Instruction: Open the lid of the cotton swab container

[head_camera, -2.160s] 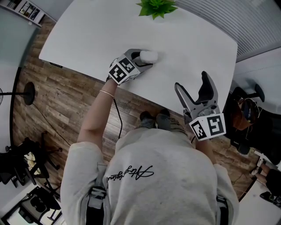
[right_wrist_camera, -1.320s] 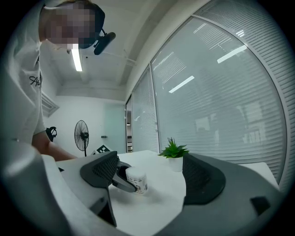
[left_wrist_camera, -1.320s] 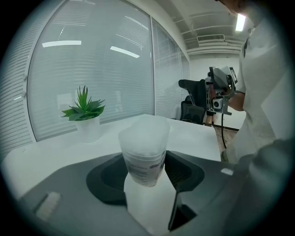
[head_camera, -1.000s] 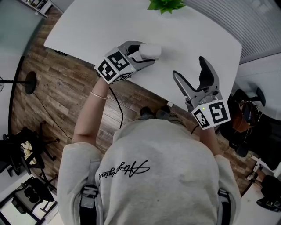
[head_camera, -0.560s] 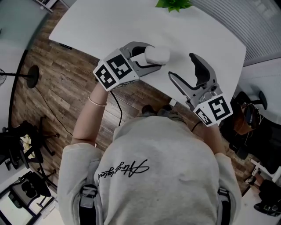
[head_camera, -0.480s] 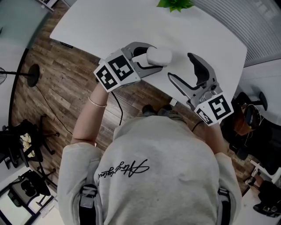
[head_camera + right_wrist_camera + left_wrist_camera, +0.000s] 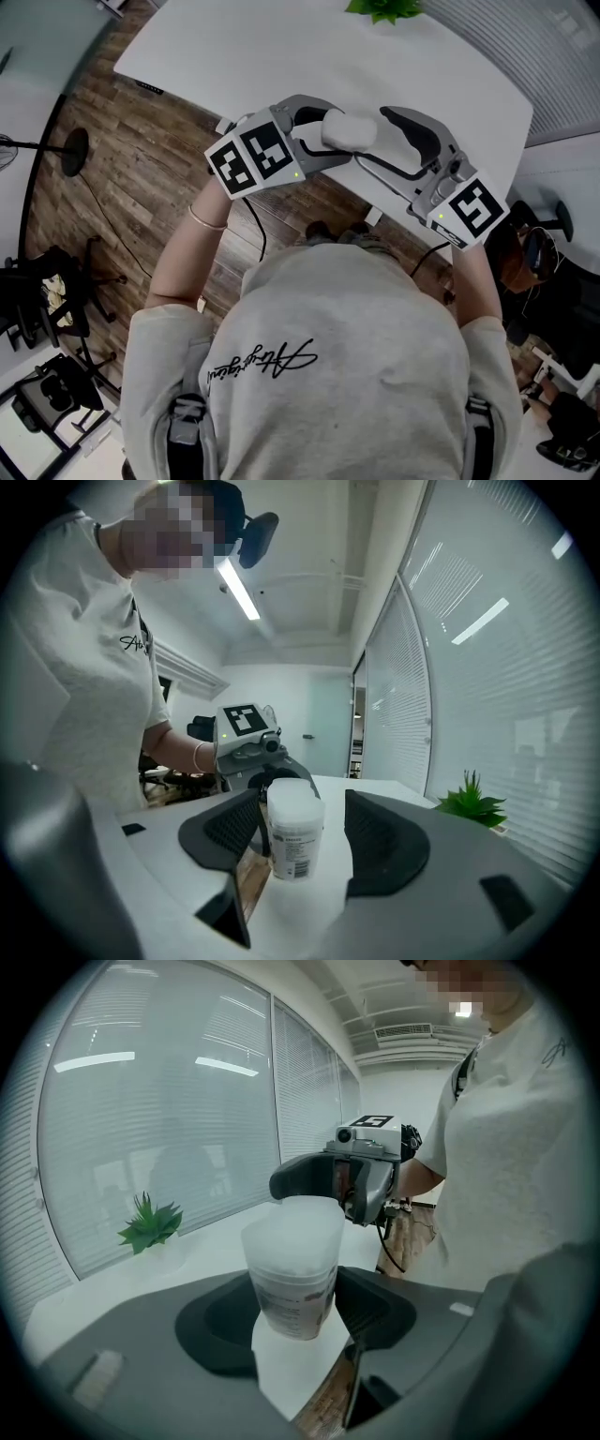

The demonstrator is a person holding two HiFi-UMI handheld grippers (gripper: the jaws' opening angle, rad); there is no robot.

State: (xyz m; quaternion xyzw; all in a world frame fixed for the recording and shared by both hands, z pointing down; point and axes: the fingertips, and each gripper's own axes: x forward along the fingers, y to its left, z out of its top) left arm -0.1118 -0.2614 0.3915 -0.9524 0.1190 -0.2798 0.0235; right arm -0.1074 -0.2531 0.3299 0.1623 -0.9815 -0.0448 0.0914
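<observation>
Just at the near edge of a white table [image 7: 281, 47], a person in a pale grey sweatshirt [image 7: 328, 375] holds a two-jaw gripper in each hand, and both meet at a small cotton swab container [image 7: 349, 129]. The container is a translucent white tub with a printed label round its lower half, and its lid [image 7: 293, 803] is on. The left gripper [image 7: 328, 134] reaches in from the left and pinches the tub's body: its dark fingers [image 7: 375, 1312] are partly spread and press against the tub on both sides, holding it upright. The right gripper [image 7: 373, 137] comes in from the right, facing the left one. Its jaws have just been closing, and the tub stands between them. Its fingers [image 7: 384, 841] are spread wider than the tub: one sits just beside the tub, while a clear gap shows between the other and the tub, so they do not clamp it. A small green plant [image 7: 384, 7] sits at the table's far side, well apart from the grippers, and wood flooring [image 7: 122, 187] shows below the table edge.
</observation>
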